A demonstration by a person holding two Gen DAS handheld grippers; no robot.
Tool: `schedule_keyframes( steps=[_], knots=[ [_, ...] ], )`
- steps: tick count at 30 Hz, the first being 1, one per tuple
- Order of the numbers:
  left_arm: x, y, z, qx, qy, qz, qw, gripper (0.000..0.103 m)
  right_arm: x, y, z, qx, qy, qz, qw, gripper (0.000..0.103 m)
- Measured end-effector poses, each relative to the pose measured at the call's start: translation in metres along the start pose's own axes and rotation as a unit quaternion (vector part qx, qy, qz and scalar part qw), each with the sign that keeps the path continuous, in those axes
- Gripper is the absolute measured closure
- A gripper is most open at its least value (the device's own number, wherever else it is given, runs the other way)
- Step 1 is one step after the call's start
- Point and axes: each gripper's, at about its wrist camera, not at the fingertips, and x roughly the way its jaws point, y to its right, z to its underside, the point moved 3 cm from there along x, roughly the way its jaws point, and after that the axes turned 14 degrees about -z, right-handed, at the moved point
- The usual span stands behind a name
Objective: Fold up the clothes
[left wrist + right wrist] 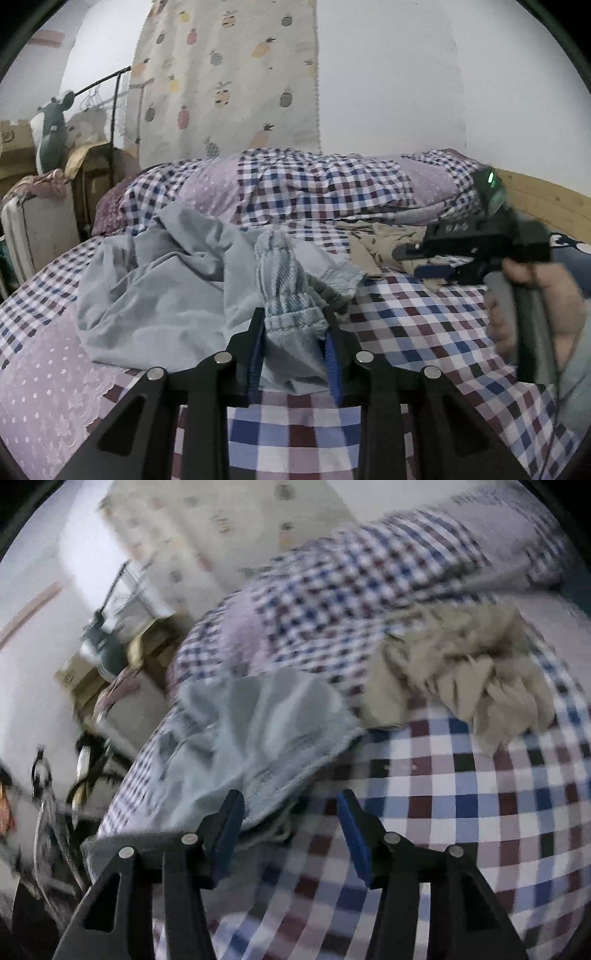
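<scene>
left gripper (pixel 295 328) clamped shut on cloth; right gripper (pixel 291 805), blurred, seemingly gapes apart, hand-held (pixel 532 314).

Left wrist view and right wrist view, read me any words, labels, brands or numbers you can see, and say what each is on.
No text is readable in either view.
Brown cardboard box: a dark printed mark, too small to read.
Black right hand-held gripper: pale marks on its body, too blurred to read.
Right wrist view: motion-blurred; nothing legible.

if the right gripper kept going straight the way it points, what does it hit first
Most likely the hem of the grey garment, which lies just ahead of the open right gripper, over the checked bedsheet. The view is blurred, so depth is uncertain; the beige clothes lie farther off to the right.
</scene>
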Motion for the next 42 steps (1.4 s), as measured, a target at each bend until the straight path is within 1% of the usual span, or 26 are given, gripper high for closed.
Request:
schedule_keyframes(
  steps=[5,8,10,15,18,23,24,25,27,28,29,30,32,33,36,37,40,42],
  knots=[
    [0.009,-0.016,0.004,-0.016,-0.016,-0.004,0.9997,0.074,0.037,0.059,-0.010,0.082,0.022,-0.003,0.996,0.045],
    [0.012,-0.020,0.007,-0.018,-0.021,-0.005,0.9996,0.074,0.055,0.085,-0.017,0.118,0.037,-0.017,0.992,0.045],
    [0.014,-0.022,0.008,-0.018,-0.024,-0.006,0.9995,0.075,0.066,0.096,-0.022,0.133,0.049,-0.034,0.989,0.044],
    [0.019,-0.028,0.013,-0.020,-0.031,-0.007,0.9993,0.076,0.095,0.108,-0.029,0.137,0.049,-0.042,0.988,0.039],
    [0.021,-0.029,0.015,-0.016,-0.033,-0.006,0.9993,0.076,0.113,0.109,-0.032,0.132,0.042,-0.038,0.990,0.039],
    [0.022,-0.032,0.018,-0.014,-0.040,-0.001,0.9991,0.077,0.129,0.103,-0.043,0.117,0.045,-0.054,0.991,0.038],
    [0.021,-0.032,0.018,-0.012,-0.040,0.002,0.9991,0.077,0.132,0.102,-0.044,0.115,0.045,-0.057,0.991,0.041],
    [0.021,-0.031,0.018,-0.012,-0.041,0.005,0.9991,0.077,0.135,0.101,-0.046,0.113,0.042,-0.060,0.991,0.047],
    [0.019,-0.029,0.017,-0.012,-0.041,0.015,0.9990,0.077,0.139,0.097,-0.046,0.094,0.033,-0.039,0.994,0.071],
    [0.017,-0.027,0.016,-0.011,-0.039,0.019,0.9990,0.077,0.139,0.092,-0.046,0.081,0.030,-0.034,0.996,0.078],
    [0.015,-0.024,0.015,-0.007,-0.036,0.025,0.9990,0.077,0.139,0.088,-0.045,0.068,0.028,-0.029,0.997,0.088],
    [0.012,-0.021,0.014,-0.003,-0.033,0.031,0.9990,0.077,0.138,0.083,-0.045,0.050,0.029,-0.015,0.998,0.090],
    [0.006,-0.015,0.012,0.006,-0.027,0.042,0.9987,0.077,0.133,0.073,-0.044,0.028,0.032,-0.001,0.999,0.091],
    [0.003,-0.012,0.011,0.010,-0.025,0.048,0.9985,0.078,0.127,0.071,-0.046,0.026,0.040,0.006,0.999,0.091],
    [-0.010,0.000,0.009,0.029,-0.014,0.071,0.9969,0.078,0.105,0.069,-0.050,0.028,0.062,0.011,0.998,0.092],
    [-0.015,0.005,0.009,0.037,-0.011,0.079,0.9961,0.079,0.087,0.071,-0.048,0.027,0.068,0.009,0.997,0.092],
    [-0.035,0.023,0.007,0.068,0.009,0.100,0.9926,0.081,0.057,0.064,-0.055,0.021,0.081,0.010,0.996,0.093],
    [-0.052,0.036,0.007,0.080,0.019,0.122,0.9891,0.081,0.037,0.059,-0.057,0.016,0.087,0.012,0.996,0.093]
  ],
)
